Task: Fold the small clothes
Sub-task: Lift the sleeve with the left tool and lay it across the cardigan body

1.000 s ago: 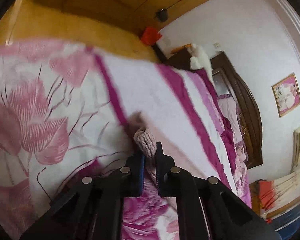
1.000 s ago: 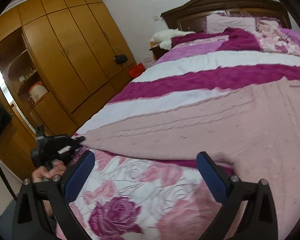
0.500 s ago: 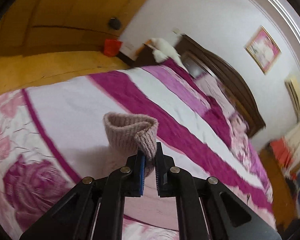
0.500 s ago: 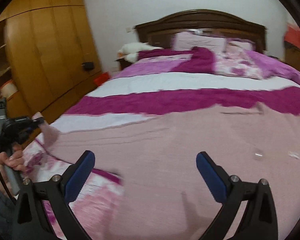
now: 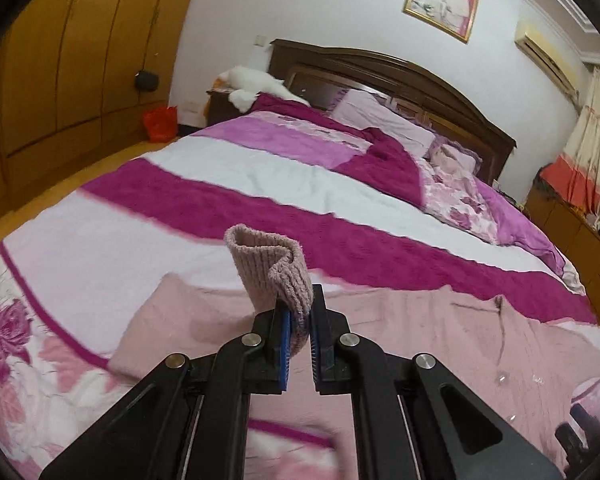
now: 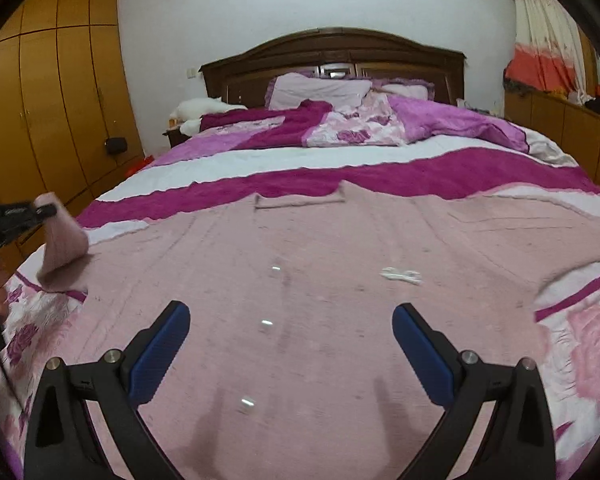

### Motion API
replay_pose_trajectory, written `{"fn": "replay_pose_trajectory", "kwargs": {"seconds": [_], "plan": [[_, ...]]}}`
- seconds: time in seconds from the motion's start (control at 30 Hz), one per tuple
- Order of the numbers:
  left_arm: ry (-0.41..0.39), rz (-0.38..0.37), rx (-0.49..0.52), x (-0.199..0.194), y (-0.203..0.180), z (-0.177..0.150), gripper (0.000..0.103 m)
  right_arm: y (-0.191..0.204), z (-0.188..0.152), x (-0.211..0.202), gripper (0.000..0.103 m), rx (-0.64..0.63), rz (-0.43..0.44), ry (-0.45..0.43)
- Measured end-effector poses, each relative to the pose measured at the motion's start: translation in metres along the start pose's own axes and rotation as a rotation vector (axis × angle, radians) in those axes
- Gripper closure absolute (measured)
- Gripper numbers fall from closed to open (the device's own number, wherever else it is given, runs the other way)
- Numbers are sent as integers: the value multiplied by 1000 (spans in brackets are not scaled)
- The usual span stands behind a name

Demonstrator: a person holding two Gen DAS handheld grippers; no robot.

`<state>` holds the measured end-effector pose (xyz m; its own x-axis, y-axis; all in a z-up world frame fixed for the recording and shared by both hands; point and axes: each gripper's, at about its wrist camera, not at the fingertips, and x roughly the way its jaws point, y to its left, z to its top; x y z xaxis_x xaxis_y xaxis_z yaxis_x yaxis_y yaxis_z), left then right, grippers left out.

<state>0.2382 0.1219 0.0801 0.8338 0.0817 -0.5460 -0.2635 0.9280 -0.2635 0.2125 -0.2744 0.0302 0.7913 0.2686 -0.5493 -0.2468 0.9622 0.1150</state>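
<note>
I'm looking across a wide bed (image 6: pixel 380 160) with a magenta-and-white striped cover, a dark wooden headboard (image 6: pixel 332 52) against the white wall and a tall wooden wardrobe (image 6: pixel 60 100) on the left. A pink knitted sweater (image 6: pixel 320 300) lies spread flat over the near part of the bed. My left gripper (image 5: pixel 298 320) is clamped on its ribbed cuff (image 5: pixel 272 268), lifting that sleeve off the cover, while my right gripper (image 6: pixel 290 344) hovers over the sweater's middle, jaws wide apart and empty.

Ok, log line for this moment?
left gripper: shut on sweater cuff, lifted | right gripper: open, empty, over sweater | bed
</note>
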Motion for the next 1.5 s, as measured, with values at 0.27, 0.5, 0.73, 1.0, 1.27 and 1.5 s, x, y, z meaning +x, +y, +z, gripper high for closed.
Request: {"fn": "replay_pose_trajectory", "kwargs": {"seconds": [0.27, 0.5, 0.73, 1.0, 1.27, 1.5], "plan": [[-21, 20, 128, 23, -100, -16, 103, -83, -4, -51, 0, 18, -143, -116], [8, -51, 284, 39, -200, -55, 103, -123, 11, -70, 0, 64, -177, -162], [31, -121, 454, 43, -289, -108, 103, -159, 15, -90, 0, 76, -245, -151], [52, -153, 491, 43, -319, -132, 103, -232, 3, -107, 0, 298, -237, -149], [31, -123, 362, 53, -331, -117, 103, -244, -6, -98, 0, 391, -184, -133], [41, -145, 313, 61, -355, -114, 103, -213, 3, -94, 0, 237, -264, -145]]}}
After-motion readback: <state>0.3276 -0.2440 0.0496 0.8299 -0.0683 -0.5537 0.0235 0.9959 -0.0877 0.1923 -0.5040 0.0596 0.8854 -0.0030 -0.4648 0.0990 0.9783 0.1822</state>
